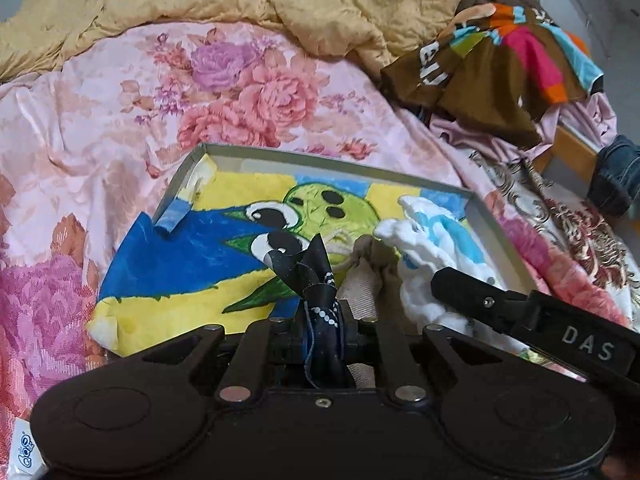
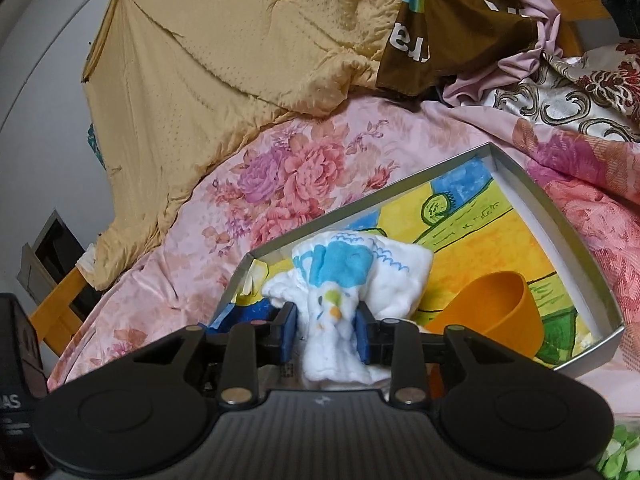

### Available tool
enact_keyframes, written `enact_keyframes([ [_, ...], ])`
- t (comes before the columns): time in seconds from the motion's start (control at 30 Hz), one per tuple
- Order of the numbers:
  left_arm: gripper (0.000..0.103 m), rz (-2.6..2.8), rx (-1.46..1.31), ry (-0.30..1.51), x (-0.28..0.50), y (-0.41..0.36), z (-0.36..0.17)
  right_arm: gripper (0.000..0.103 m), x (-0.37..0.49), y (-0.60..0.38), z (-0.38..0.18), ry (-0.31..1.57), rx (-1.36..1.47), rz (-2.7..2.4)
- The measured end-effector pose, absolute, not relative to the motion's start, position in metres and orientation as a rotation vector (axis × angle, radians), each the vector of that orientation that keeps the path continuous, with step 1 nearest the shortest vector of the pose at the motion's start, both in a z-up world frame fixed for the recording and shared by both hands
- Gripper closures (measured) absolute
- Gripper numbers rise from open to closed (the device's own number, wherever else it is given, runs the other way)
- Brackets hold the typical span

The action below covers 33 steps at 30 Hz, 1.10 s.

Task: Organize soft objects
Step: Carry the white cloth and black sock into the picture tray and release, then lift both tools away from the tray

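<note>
Left gripper [image 1: 320, 312] jaws pinching a dark dotted cloth [image 1: 310, 268], right gripper [image 2: 326, 330] jaws clamped on a white cloth [image 2: 344, 276], both over the tray [image 1: 320, 158] ahead, orange bowl [image 2: 496, 308] right of right jaws.

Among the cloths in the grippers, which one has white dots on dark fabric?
The dark navy cloth, pinched in the left gripper. The right gripper holds a white cloth with light blue prints, without dots.
</note>
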<state>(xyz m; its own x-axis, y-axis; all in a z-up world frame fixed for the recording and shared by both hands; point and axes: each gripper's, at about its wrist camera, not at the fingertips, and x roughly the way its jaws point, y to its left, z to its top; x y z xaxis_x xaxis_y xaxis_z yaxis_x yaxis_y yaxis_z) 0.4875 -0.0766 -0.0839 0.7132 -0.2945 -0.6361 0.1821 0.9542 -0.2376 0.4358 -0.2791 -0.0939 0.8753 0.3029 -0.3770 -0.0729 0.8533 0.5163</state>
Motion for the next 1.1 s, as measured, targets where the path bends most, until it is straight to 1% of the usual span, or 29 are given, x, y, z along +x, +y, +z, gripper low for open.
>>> enact_keyframes([
  [0.07,0.088,-0.252,-0.161,0.748,0.490,-0.077,-0.086,0.063,0.436,-0.279,-0.094,0.471,0.513,0.204],
  [0.2,0.088,-0.241,-0.165,0.762,0.491,-0.078,-0.087,0.059,0.436,-0.279,-0.092,0.474,0.520,0.206],
  [0.27,0.083,-0.233,-0.168,0.765,0.490,-0.078,-0.087,0.055,0.436,-0.280,-0.091,0.474,0.521,0.209],
  [0.43,0.080,-0.217,-0.168,0.762,0.486,-0.076,-0.085,0.052,0.436,-0.281,-0.089,0.480,0.527,0.219],
  [0.5,0.074,-0.208,-0.170,0.759,0.484,-0.074,-0.084,0.048,0.437,-0.283,-0.088,0.484,0.533,0.223],
  [0.57,0.062,-0.196,-0.178,0.757,0.481,-0.072,-0.082,0.043,0.435,-0.285,-0.085,0.484,0.534,0.223],
  [0.6,0.060,-0.189,-0.185,0.755,0.479,-0.070,-0.081,0.042,0.434,-0.286,-0.084,0.481,0.533,0.224],
  [0.63,0.057,-0.183,-0.191,0.754,0.478,-0.069,-0.079,0.038,0.432,-0.286,-0.081,0.480,0.531,0.225],
  [0.73,0.053,-0.162,-0.210,0.746,0.473,-0.063,-0.073,0.030,0.426,-0.288,-0.072,0.471,0.526,0.227],
  [0.8,0.048,-0.145,-0.227,0.735,0.469,-0.059,-0.066,0.025,0.420,-0.290,-0.065,0.461,0.524,0.229],
  [0.87,0.038,-0.133,-0.251,0.720,0.464,-0.055,-0.058,0.020,0.413,-0.290,-0.056,0.447,0.518,0.232],
  [0.93,0.035,-0.124,-0.263,0.699,0.457,-0.051,-0.047,0.017,0.405,-0.290,-0.046,0.431,0.500,0.232],
  [1.1,0.027,-0.118,-0.272,0.658,0.438,-0.045,-0.020,0.007,0.379,-0.288,-0.018,0.375,0.462,0.220],
])
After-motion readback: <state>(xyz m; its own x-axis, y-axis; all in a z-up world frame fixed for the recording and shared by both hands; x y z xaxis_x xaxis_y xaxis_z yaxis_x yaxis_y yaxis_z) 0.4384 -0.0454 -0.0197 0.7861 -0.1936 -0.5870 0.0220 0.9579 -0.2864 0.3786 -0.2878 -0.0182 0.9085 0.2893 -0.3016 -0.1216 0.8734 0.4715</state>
